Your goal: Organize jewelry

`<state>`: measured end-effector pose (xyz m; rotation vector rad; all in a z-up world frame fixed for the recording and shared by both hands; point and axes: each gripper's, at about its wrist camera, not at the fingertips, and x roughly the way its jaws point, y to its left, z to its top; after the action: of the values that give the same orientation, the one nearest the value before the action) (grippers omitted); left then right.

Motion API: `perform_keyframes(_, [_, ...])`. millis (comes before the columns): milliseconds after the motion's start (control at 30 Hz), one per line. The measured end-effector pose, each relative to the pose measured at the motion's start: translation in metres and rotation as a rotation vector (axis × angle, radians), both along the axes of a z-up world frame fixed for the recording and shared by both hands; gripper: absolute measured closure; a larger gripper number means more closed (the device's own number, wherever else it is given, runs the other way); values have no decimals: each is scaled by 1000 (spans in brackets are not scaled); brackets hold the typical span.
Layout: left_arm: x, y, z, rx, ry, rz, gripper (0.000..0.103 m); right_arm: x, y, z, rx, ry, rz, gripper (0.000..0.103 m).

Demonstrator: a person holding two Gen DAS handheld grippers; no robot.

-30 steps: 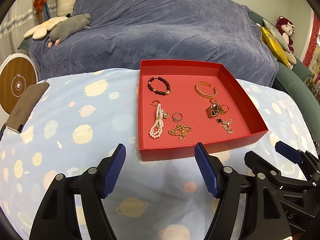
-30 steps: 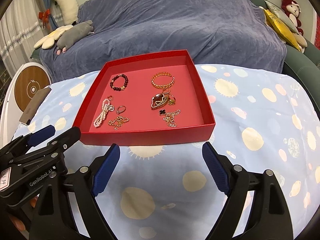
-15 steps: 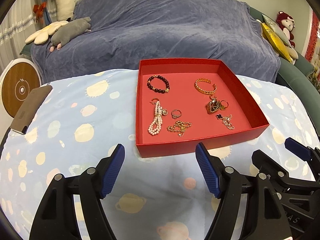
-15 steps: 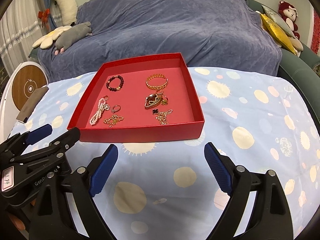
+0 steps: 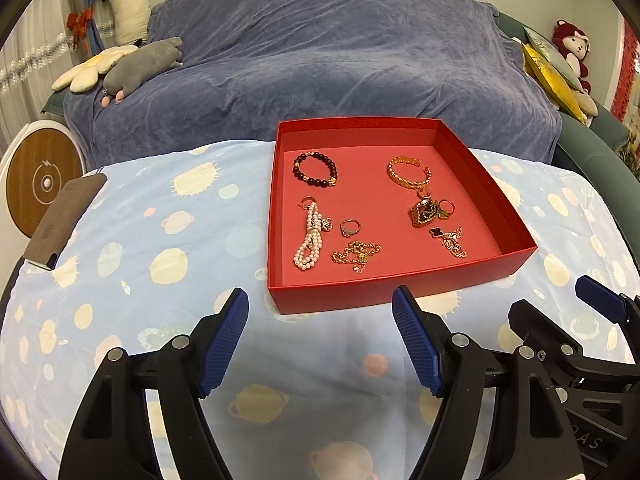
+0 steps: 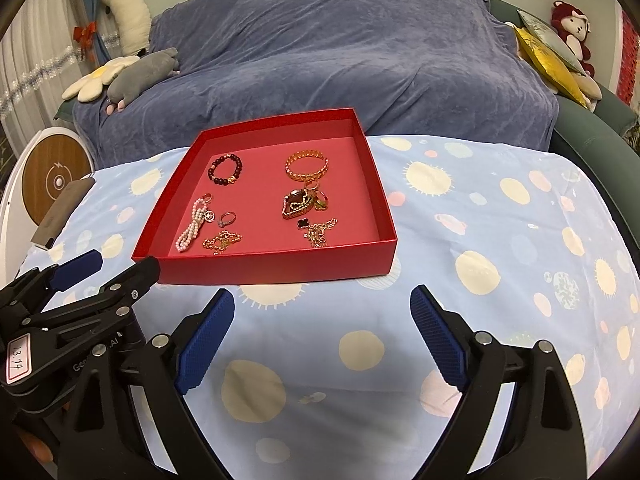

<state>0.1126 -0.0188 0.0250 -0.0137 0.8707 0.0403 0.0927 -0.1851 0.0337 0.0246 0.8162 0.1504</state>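
Both tools, left (image 5: pixel 320 332) and right (image 6: pixel 322 334), are spread and empty before the red tray (image 5: pixel 400 290) with jewelry (image 5: pixel 356 254) on the desk (image 5: pixel 160 240)

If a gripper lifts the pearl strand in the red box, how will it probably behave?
The pearl strand lies folded in loose loops, so it is probably limp and would dangle. Its small round beads look smooth, so they may slip between the pads. A charm seems attached and could swing.

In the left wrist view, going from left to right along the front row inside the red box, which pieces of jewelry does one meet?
Pearl strand → silver ring → tangled gold chain → gold chain with black clover charm, all lying in the red box.
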Motion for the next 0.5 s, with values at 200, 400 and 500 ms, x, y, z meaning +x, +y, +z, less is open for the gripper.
perform_keyframes(200, [-1, -1, 0, 5, -1, 3, 32, 0, -1, 0, 1, 0, -1, 16])
perform_keyframes(400, [-1, 1, 1, 8, -5, 10, 32, -1, 0, 0, -2, -4, -3, 16])
perform_keyframes(500, [-3, 1, 1, 11, -7, 13, 32, -2, 0, 1, -1, -3, -3, 16])
